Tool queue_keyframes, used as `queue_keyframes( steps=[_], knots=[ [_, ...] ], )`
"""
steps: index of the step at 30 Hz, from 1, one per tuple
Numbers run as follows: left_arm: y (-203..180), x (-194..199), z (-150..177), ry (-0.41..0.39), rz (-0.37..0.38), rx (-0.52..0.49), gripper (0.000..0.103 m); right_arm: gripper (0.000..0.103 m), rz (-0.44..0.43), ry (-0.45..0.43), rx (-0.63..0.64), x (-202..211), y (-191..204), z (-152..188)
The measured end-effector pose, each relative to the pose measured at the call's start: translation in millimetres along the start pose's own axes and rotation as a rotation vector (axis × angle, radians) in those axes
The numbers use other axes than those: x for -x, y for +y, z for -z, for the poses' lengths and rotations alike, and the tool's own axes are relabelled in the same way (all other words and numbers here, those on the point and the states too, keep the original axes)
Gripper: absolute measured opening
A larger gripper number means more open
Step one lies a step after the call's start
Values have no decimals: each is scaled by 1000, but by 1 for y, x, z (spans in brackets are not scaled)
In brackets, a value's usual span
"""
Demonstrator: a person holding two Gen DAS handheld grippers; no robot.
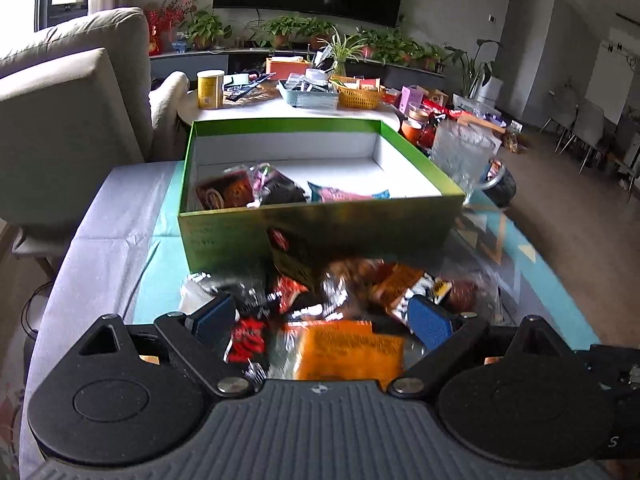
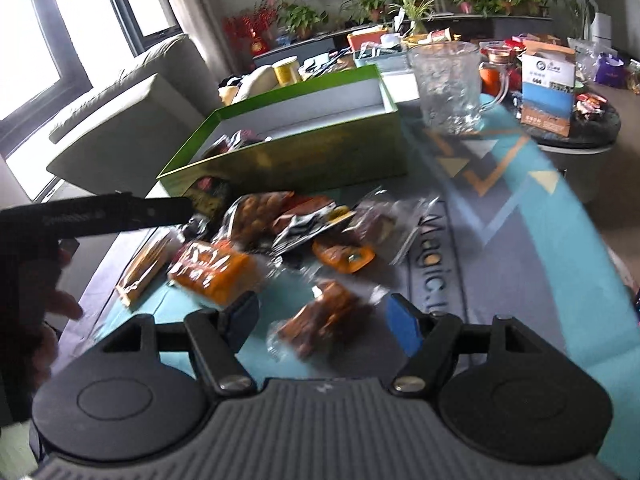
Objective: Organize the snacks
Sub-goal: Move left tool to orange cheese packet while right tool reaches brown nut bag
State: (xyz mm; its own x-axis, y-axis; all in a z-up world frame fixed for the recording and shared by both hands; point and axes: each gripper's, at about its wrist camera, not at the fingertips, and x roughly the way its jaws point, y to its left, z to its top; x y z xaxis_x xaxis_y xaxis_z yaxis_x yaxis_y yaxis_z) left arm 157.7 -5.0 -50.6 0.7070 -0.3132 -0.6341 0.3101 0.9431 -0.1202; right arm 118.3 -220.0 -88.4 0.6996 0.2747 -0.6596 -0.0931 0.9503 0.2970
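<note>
A green box (image 1: 320, 222) with a white inside stands open on the table and holds a few snack packets (image 1: 256, 190). It also shows in the right wrist view (image 2: 304, 152). A pile of loose snack packets (image 1: 360, 284) lies in front of the box. My left gripper (image 1: 322, 318) is open above the pile, with an orange packet (image 1: 348, 354) between its fingers. My right gripper (image 2: 322, 316) is open over a brown packet (image 2: 324, 320). An orange packet (image 2: 216, 272) lies to its left. The left gripper's body (image 2: 96, 214) shows at the left edge.
A glass mug (image 2: 450, 88) stands right of the box on the patterned mat (image 2: 500, 208). A round table behind holds a yellow can (image 1: 211, 89), baskets (image 1: 358, 96) and cartons. A beige sofa (image 1: 76, 92) is at the left.
</note>
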Motion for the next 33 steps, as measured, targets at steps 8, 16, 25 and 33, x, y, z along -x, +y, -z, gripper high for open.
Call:
queue_keyframes(
  steps=[8,16,25,33],
  knots=[
    [-3,-10,13,54,-19,20,93,42,-4,24,4,-7,7,5],
    [6,-27,10,201,-121,262,93,42,-1,38,-7,-14,4,7],
    [0,-51,2,315,-197,462,93,42,-15,36,-2,-17,7,8],
    [2,-57,-1,343,-160,456,80,42,-19,23,-8,-14,5,8]
  ],
)
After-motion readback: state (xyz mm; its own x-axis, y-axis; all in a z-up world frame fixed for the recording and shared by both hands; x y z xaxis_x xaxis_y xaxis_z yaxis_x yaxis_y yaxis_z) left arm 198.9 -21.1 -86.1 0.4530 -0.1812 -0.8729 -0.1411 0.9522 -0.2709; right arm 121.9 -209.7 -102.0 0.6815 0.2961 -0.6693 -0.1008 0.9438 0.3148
